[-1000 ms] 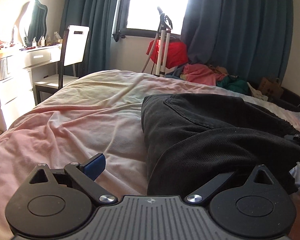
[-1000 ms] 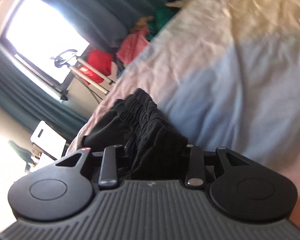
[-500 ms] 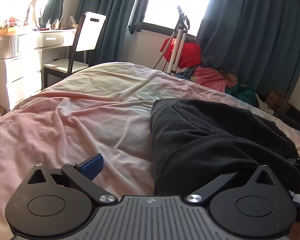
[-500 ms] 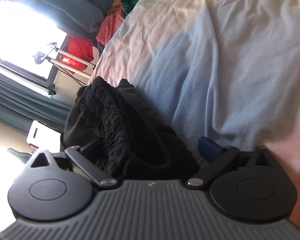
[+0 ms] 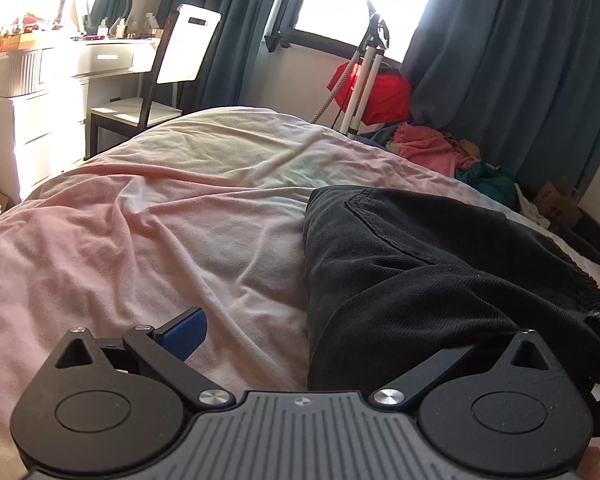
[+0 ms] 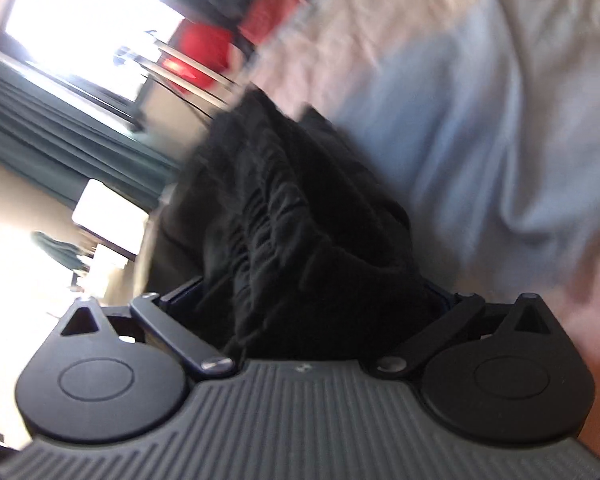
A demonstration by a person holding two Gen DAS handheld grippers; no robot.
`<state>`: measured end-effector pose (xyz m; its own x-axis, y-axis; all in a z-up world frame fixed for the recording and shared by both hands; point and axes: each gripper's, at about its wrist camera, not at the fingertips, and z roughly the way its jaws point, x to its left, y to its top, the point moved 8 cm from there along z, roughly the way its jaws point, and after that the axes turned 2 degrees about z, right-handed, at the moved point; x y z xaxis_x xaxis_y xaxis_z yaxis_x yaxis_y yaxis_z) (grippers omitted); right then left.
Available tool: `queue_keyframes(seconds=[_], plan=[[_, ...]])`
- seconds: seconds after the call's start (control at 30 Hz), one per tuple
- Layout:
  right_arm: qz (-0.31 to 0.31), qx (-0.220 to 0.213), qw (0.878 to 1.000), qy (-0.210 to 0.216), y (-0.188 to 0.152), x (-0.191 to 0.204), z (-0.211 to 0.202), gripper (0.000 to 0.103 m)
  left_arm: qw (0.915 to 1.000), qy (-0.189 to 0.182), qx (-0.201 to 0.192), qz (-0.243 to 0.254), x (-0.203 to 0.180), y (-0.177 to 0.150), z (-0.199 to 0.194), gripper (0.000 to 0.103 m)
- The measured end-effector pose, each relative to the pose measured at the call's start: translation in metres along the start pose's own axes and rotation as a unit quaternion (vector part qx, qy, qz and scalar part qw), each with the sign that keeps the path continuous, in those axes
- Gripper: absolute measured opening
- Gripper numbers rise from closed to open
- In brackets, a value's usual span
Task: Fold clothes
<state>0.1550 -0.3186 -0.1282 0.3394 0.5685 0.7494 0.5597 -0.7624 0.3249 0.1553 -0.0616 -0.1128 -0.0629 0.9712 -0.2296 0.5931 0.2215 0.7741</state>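
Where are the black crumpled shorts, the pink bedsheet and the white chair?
black crumpled shorts (image 5: 420,280), left wrist view, on the flat middle of the fabric.
pink bedsheet (image 5: 120,240), left wrist view, on a bare wrinkled part.
white chair (image 5: 188,48), left wrist view, on its backrest.

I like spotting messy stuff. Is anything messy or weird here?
Yes. Beyond the bed, a heap of pink and green clothes lies piled by the curtains, unfolded. The black shorts on the bed are bunched up, not flat.
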Motion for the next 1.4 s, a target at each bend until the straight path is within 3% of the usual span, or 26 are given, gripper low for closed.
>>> queue_keyframes(seconds=[0.03, 0.1, 0.2, 0.33, 0.43, 0.53, 0.7, 0.73, 0.83, 0.93, 1.03, 1.13, 1.3, 1.4], plan=[[0.006, 0.004, 1.0, -0.007, -0.003, -0.004, 0.003, 0.095, 1.0, -0.003, 0.006, 0.002, -0.001, 0.0, 0.0, 0.103], [-0.009, -0.004, 1.0, -0.014, -0.003, 0.001, -0.001, 0.072, 0.9997, -0.01, 0.019, 0.007, -0.002, -0.001, 0.0, 0.102], [-0.022, -0.022, 0.999, -0.004, -0.002, 0.014, -0.016, 0.054, 0.9984, -0.033, 0.046, -0.004, -0.001, -0.003, -0.005, 0.101], [-0.04, -0.056, 0.998, -0.006, 0.003, 0.025, -0.029, 0.047, 0.9911, -0.105, 0.069, -0.044, 0.004, 0.0, -0.028, 0.101], [-0.045, -0.077, 0.996, -0.008, 0.008, 0.03, -0.035, 0.045, 0.9766, -0.196, 0.056, -0.068, 0.002, 0.01, -0.048, 0.103], [-0.042, -0.081, 0.996, -0.01, 0.01, 0.03, -0.035, 0.045, 0.9653, -0.238, 0.043, -0.099, 0.002, 0.025, -0.043, 0.103], [-0.043, -0.08, 0.996, -0.013, 0.01, 0.035, -0.03, 0.045, 0.9647, -0.187, 0.107, -0.151, 0.016, 0.029, 0.036, 0.103], [-0.041, -0.079, 0.996, -0.012, 0.01, 0.034, -0.029, 0.045, 0.961, -0.183, 0.127, -0.164, 0.019, 0.027, 0.053, 0.101], [-0.038, -0.076, 0.996, -0.012, 0.011, 0.032, -0.027, 0.046, 0.9397, -0.209, 0.165, -0.215, 0.023, 0.022, 0.086, 0.101], [-0.038, -0.075, 0.996, -0.015, 0.01, 0.031, -0.024, 0.046, 0.9313, -0.238, 0.167, -0.219, 0.015, 0.024, 0.094, 0.095], [-0.041, -0.074, 0.996, -0.017, 0.011, 0.031, -0.022, 0.046, 0.9301, -0.253, 0.182, -0.195, 0.001, 0.017, 0.097, 0.092], [-0.038, -0.073, 0.996, -0.019, 0.012, 0.03, -0.019, 0.046, 0.9355, -0.25, 0.174, -0.179, -0.006, 0.012, 0.096, 0.085], [-0.05, -0.081, 0.995, -0.015, 0.011, 0.037, -0.023, 0.046, 0.9406, -0.245, 0.16, -0.173, -0.009, 0.013, 0.091, 0.065], [-0.064, -0.093, 0.994, -0.002, 0.012, 0.048, -0.032, 0.043, 0.939, -0.253, 0.15, -0.178, -0.011, 0.021, 0.082, 0.055]])
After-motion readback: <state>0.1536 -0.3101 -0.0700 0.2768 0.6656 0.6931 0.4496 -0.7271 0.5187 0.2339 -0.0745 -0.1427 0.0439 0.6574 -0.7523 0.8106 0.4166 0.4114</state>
